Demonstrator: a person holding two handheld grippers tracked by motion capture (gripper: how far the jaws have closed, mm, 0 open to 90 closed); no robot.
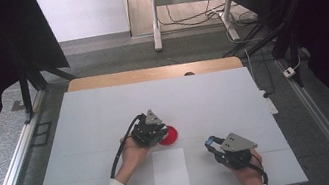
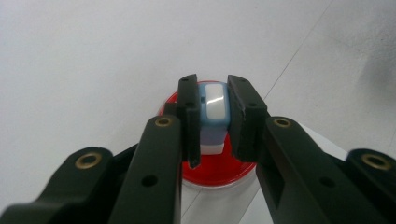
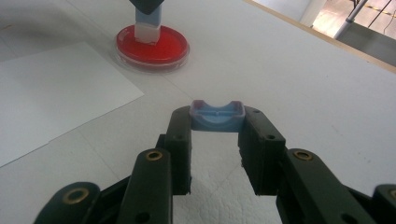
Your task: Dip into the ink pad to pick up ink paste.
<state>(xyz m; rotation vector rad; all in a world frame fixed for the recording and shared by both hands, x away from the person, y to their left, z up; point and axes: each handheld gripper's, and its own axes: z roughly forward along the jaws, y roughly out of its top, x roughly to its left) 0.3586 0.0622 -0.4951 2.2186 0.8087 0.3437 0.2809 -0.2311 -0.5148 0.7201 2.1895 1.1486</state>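
Note:
My left gripper [image 2: 213, 95] is shut on a small blue and white stamp block [image 2: 213, 111], held upright with its white lower end down on a round red dish [image 2: 215, 169]. From the high view, the left gripper [image 1: 157, 130] stands at the left rim of the red dish [image 1: 170, 135] near the table's middle. In the right gripper view the stamp block [image 3: 148, 24] stands on the dish [image 3: 152, 47]. My right gripper [image 3: 217, 123] is shut on a blue cap [image 3: 217, 115], its hollow side up, just above the table; it shows at the front right [image 1: 211, 143].
A white sheet of paper [image 1: 170, 172] lies near the front edge, between my two hands and just below the dish. The white table top [image 1: 105, 112] has a wooden strip along its far edge. Stands and cables lie on the floor beyond.

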